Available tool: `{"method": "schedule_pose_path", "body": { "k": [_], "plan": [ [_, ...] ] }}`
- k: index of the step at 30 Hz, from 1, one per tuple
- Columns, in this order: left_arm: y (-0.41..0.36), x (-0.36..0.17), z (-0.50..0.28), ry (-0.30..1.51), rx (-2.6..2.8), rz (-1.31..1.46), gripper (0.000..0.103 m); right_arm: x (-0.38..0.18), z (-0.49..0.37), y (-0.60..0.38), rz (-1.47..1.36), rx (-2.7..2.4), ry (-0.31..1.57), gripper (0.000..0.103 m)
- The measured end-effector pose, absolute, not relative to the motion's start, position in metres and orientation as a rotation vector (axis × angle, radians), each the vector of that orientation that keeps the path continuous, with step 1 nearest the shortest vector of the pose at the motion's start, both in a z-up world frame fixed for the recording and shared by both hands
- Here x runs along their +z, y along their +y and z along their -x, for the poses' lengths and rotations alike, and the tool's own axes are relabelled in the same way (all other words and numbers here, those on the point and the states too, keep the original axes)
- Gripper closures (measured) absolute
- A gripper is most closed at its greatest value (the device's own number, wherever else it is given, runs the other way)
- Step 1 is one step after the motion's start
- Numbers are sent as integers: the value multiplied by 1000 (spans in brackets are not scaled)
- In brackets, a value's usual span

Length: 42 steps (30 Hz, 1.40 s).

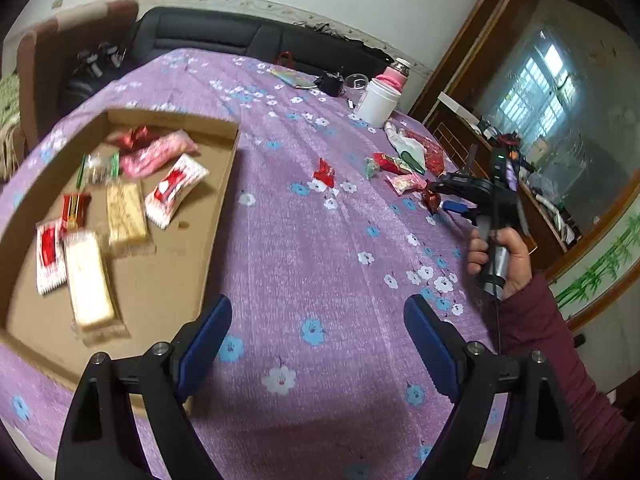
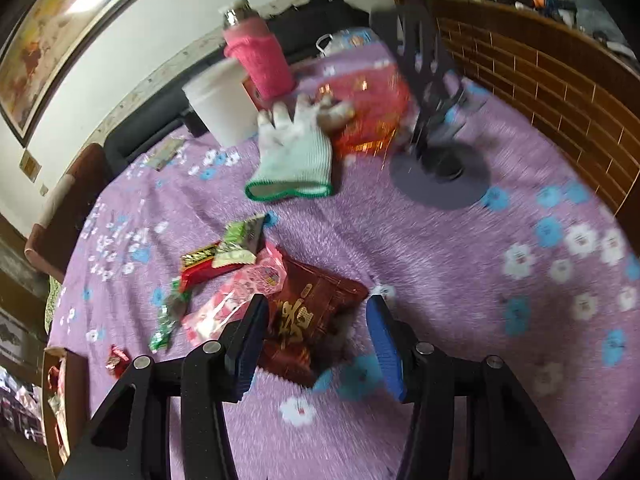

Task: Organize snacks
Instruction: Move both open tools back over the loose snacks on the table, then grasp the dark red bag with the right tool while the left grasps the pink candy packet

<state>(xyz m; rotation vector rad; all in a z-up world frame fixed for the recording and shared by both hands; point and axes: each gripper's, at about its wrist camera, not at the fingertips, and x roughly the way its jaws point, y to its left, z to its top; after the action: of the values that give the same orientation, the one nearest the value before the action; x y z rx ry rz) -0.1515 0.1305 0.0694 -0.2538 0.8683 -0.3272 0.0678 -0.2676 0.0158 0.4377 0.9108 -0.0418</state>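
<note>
A shallow cardboard box [image 1: 208, 216] on the purple flowered cloth holds several wrapped snacks, among them a red-and-white packet [image 1: 174, 190] and a pale bar [image 1: 89, 282]. My left gripper [image 1: 318, 344] is open and empty, hovering over the cloth just right of the box. My right gripper [image 2: 316, 340] is open, its jaws on either side of a dark red snack packet [image 2: 310, 312] lying on the cloth. More loose snacks lie to its left: a pink packet [image 2: 240, 296], a red bar [image 2: 202, 266], green packets [image 2: 240, 240]. A small red candy [image 1: 324, 172] lies mid-table.
A white tub [image 2: 220, 110], a pink-sleeved bottle [image 2: 260, 60], a white work glove [image 2: 294, 156], a red foil bag [image 2: 368, 112] and a dark stand with a round base [image 2: 440, 176] are at the far side. A black sofa [image 1: 240, 36] stands behind the table.
</note>
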Motion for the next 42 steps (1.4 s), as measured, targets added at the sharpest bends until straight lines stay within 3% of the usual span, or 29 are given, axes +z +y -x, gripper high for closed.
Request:
{"method": "schedule_pose_path", "body": {
  "k": [1, 3, 10, 16, 19, 20, 21, 32, 33, 35, 42],
  "plan": [
    [126, 72, 148, 867, -329, 231, 16, 13, -68, -264, -427, -36, 892, 50],
    [114, 78, 139, 863, -340, 185, 16, 14, -67, -259, -384, -4, 881, 75],
    [33, 94, 79, 834, -434, -9, 16, 20, -51, -278, -468, 27, 879, 75],
    [-60, 68, 3, 897, -510, -164, 17, 22, -44, -300, -586, 76, 860, 75],
    [-93, 44, -35, 957, -520, -222, 39, 23, -46, -306, -595, 71, 851, 75],
    [-104, 35, -52, 990, -531, -224, 54, 24, -46, -308, -597, 71, 848, 75],
    [-109, 30, -59, 1001, -529, -231, 58, 24, -47, -311, -608, 73, 845, 75],
    [-159, -1, -112, 992, -547, -336, 57, 18, -48, -325, -704, 104, 863, 75],
    [-159, 0, -111, 993, -542, -333, 61, 18, -48, -324, -700, 107, 863, 75],
    [-158, 2, -109, 993, -534, -321, 81, 19, -49, -322, -697, 112, 862, 75],
    [-139, 25, -80, 970, -539, -236, 81, 22, -47, -316, -681, 141, 841, 75]
  ]
}}
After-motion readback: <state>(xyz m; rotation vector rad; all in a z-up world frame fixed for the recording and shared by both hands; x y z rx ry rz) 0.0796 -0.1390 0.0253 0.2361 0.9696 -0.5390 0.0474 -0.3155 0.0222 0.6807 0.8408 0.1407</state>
